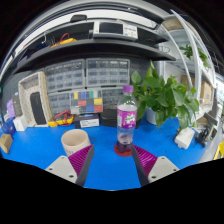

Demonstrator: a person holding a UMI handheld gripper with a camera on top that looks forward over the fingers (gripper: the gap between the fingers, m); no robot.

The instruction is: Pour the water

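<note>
Nearest to us, our gripper (110, 160) has its fingers spread wide apart, the purple pads (81, 157) facing inward and touching nothing. Just ahead, at about 12 o'clock from the gap between the fingers, the plastic bottle (126, 122) stands upright on the blue table (110, 172), cap on, apart from both pads. At about 10 o'clock from the gap, near the left finger, sits the beige cup (74, 140), also upright; we cannot tell whether it holds any water. Beyond the bottle, at 1 o'clock, we see a leafy plant (165, 95), and at 11 o'clock a colour chart (86, 104) below the shelves (95, 45). We judge the task barely begun: the bottle is not yet grasped, and lifting, tilting over the cup and pouring all remain.
</note>
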